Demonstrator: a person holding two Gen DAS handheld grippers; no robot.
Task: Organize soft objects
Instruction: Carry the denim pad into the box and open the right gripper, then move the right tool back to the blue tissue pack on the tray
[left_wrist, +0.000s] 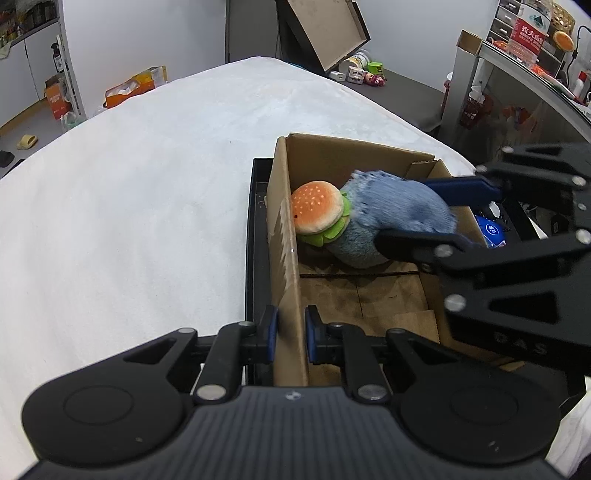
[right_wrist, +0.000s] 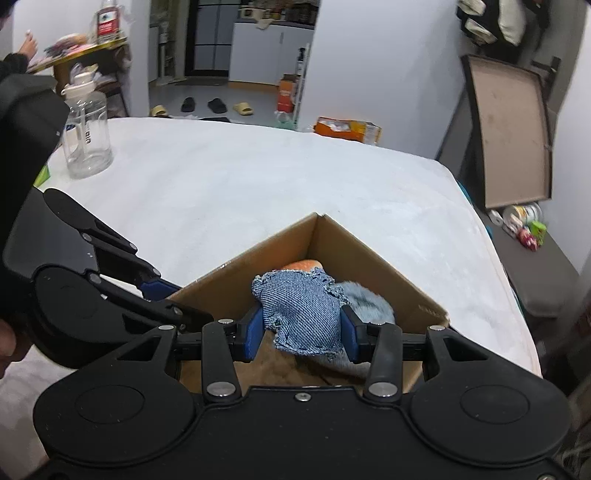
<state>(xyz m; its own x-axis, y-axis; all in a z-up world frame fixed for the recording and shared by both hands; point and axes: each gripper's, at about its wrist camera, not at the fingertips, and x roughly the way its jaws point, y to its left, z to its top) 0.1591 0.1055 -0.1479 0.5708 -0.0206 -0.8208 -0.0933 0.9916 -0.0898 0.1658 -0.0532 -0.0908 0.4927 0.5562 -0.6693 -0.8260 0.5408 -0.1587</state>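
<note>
The right tool (right_wrist: 301, 326) was clamped on a soft, light denim pouch (right_wrist: 301, 314) inside the cardboard box (left_wrist: 286, 229), at 3 o'clock of the plush hamburger (left_wrist: 319, 212); the left tool (left_wrist: 290, 334) straddled the box wall, seemingly pinching it

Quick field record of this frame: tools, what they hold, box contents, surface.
left tool: closed on the cardboard box wall
right tool: closed on the denim pouch, over the box
in box: burger plush, fluffy blue plush
box state: open top, on a black tray
surface: white bed cover
nearby: clear water bottle
</note>
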